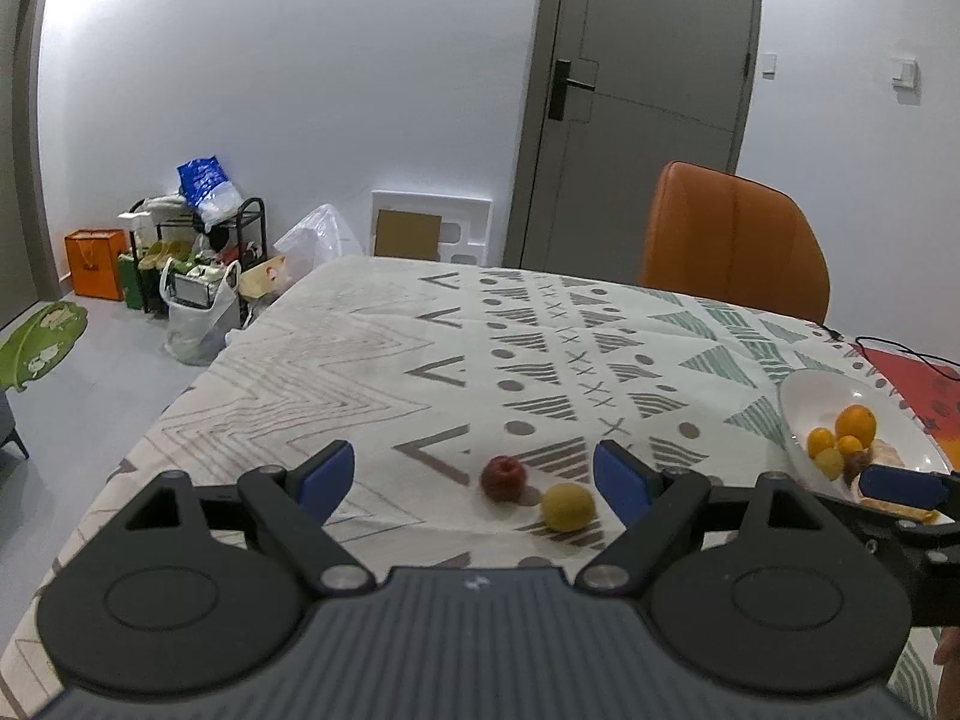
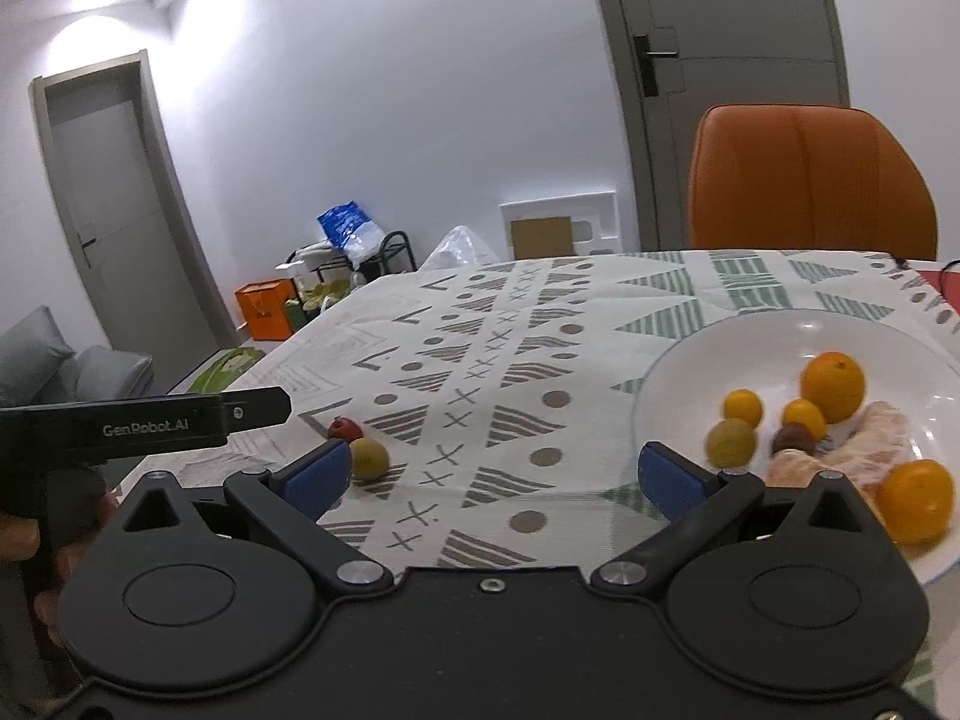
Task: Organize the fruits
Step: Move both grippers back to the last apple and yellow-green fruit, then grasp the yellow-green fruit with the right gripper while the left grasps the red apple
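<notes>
Fruits lie in two groups on a table (image 1: 336, 360) covered with a patterned cloth. Two of them sit loose on the cloth: a small red fruit (image 1: 503, 477) and, just beside it on its near right, a yellow-green fruit (image 1: 567, 506). In the right wrist view the same pair shows at the left, the red one (image 2: 345, 429) farther and the yellow-green one (image 2: 368, 458) nearer, touching or almost touching.

Most of the fruit is gathered in a white plate (image 2: 708, 360) on the right side of the table. It holds a large orange (image 2: 833, 387) at the far side, two small oranges (image 2: 742, 407) near it, a greenish-yellow fruit (image 2: 730, 443), a small dark brownish fruit (image 2: 792, 439), peeled pale segments (image 2: 864, 450) and another orange (image 2: 915, 501) at the near right edge.

The left gripper (image 1: 474, 477) hangs above the cloth with its blue pads wide apart and nothing between them; the two loose fruits lie beyond the pads, within the gap as the camera sees it, the yellow-green one close to the right pad. The right gripper (image 2: 492, 474) also stands spread wide and empty, over the cloth just left of the plate, its right pad in front of the plate's near rim.

An orange chair (image 1: 735, 240) stands at the far side of the table, with a grey door (image 1: 648, 90) behind it.
</notes>
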Demonstrator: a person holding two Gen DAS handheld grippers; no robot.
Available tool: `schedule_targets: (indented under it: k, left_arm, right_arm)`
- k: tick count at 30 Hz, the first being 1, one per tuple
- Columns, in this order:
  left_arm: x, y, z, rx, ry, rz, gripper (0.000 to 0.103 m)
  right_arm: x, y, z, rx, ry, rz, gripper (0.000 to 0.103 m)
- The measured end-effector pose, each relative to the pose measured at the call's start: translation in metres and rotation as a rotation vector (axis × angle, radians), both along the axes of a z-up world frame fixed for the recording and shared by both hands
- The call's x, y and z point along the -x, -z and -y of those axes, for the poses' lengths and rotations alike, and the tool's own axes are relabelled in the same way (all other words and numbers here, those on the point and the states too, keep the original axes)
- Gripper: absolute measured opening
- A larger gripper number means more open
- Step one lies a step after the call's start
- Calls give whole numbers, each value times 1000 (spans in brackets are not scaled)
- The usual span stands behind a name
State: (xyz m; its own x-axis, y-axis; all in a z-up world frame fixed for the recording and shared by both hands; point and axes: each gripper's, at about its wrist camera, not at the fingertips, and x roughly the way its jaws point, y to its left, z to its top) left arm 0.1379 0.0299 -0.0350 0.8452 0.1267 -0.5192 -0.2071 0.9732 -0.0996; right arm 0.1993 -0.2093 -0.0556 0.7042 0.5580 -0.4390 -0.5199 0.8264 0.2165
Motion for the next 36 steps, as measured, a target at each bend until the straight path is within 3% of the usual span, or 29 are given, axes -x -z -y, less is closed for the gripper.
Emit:
schedule_targets:
  k: [6,11,19,22,27,36]
  left_arm:
    - [-2,6,-16,24,-27,-13,86]
    - [-2,10,-23,39,-22,-14,86]
    - [-6,17,-36,83,-16,-18,82]
    - [-7,20,-40,88,-12,-14,79]
    - [-8,25,-48,125,2,-27,63]
    - [-12,32,-59,168,17,-45,51]
  right_arm:
    - [-5,2,-17,21,-32,-9,102]
    - [-10,7,-29,44,-47,-26,92]
    - [-17,11,-51,76,-69,-35,88]
    - [-21,13,-60,86,-84,-46,84]
    - [-25,17,-76,103,-114,-58,76]
    - [-32,22,-96,111,-151,-93,61]
